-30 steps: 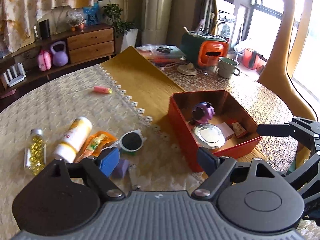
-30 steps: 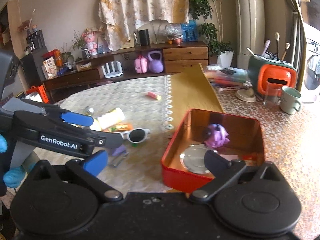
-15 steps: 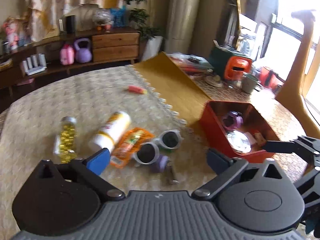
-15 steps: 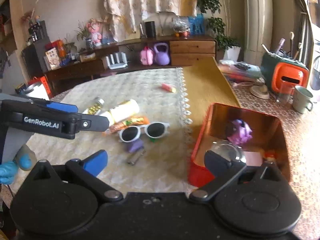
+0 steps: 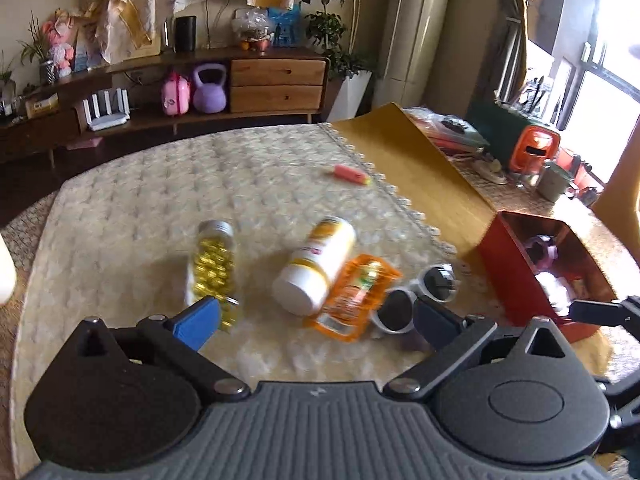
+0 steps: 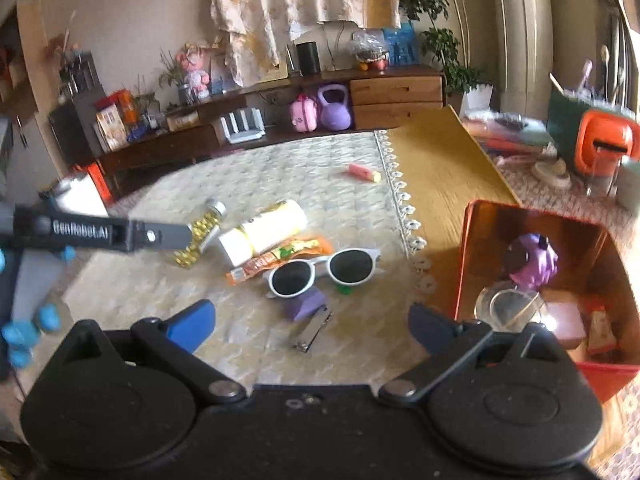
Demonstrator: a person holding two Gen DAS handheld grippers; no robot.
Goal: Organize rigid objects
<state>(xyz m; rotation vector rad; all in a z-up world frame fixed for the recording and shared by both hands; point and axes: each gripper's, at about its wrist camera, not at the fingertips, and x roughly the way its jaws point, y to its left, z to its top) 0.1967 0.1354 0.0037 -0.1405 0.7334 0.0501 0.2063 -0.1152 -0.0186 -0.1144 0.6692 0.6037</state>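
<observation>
1. Rigid objects lay in a loose cluster on a cream tablecloth, to the left of a red tin.
2. The cluster held a pill jar on its side, a white bottle on its side just right of it, an orange sachet touching the bottle, and white sunglasses beside the sachet.
3. A small purple block and nail clippers lay just in front of the sunglasses.
4. A pink tube lay alone, well apart from the cluster, near the cloth's lace edge.
5. The tin already contained a purple toy, a round silver lid and a few small items too blurred to name.
6. The left gripper hovered above the bottle and sachet, jaws spread wide with nothing gripped.
7. The right gripper hovered over the clippers, jaws also wide apart and empty.
8. A sideboard stood against the far wall.
</observation>
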